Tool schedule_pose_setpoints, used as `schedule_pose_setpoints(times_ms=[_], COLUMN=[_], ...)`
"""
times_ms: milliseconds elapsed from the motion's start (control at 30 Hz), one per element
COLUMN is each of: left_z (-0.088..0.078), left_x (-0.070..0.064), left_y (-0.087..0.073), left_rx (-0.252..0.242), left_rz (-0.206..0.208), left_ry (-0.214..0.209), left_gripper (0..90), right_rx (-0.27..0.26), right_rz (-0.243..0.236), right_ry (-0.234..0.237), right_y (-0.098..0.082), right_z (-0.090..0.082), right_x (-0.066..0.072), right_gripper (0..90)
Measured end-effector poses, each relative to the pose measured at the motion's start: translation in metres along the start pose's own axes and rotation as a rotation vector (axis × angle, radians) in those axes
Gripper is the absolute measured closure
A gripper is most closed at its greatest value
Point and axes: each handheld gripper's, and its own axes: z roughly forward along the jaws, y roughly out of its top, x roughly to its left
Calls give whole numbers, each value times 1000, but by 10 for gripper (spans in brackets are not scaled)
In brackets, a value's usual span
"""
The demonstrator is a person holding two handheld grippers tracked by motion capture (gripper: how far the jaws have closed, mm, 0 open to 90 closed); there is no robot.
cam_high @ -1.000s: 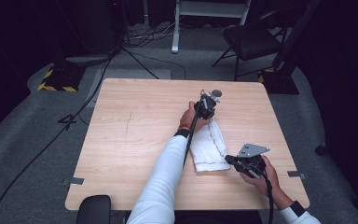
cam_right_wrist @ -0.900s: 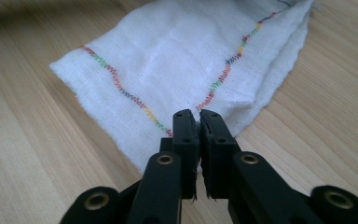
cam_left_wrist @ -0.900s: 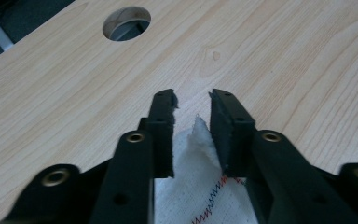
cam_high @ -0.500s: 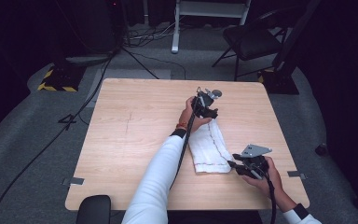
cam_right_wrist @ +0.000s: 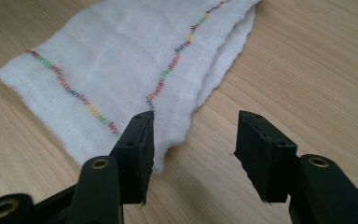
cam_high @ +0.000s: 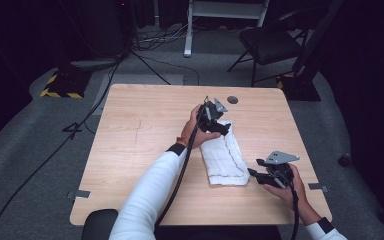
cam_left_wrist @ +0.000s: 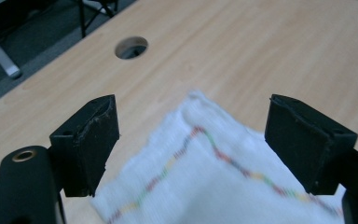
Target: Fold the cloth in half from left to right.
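Two claws are in use, both with jaws apart and nothing between the pads. The left claw (cam_high: 221,126) is raised over the far end of the folded cloth (cam_high: 225,155); its jaws have just been opening, and the left gripper view shows them standing wide above the cloth's far corner (cam_left_wrist: 214,172), clear of the fabric. The right claw (cam_high: 252,172) sits low beside the cloth's near right corner; its jaws have likewise just been opening, and in the right gripper view one black pad stands against or just over the cloth's edge (cam_right_wrist: 135,70), though contact cannot be confirmed from that angle.

The cloth lies flat on the tabletop (cam_high: 140,130), right of centre, folded into a long rectangle. The high view shows its outline; the gripper views add what it cannot: a soft, nubbly white weave, zigzag stitching in mixed colours, and stacked layers at the open edge. The tabletop is pale wood-grain laminate with a round cable hole (cam_high: 232,100) near its far edge.
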Motion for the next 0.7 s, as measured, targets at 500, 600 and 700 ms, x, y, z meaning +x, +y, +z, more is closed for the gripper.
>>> schedule_pose_setpoints(times_ms=[500, 600, 700], left_z=[-38, -32, -24], left_x=[-44, -55, -63], left_y=[-76, -79, -84], left_rx=[83, 114, 147], left_rz=[57, 83, 108], left_ry=[-177, -196, -203], left_gripper=[188, 195, 199], right_rx=[31, 48, 62], right_rz=[-11, -23, -27], right_ry=[-2, 10, 8], right_y=[1, 1, 0], right_z=[19, 25, 28], right_x=[-9, -9, -9], right_gripper=[472, 474, 477])
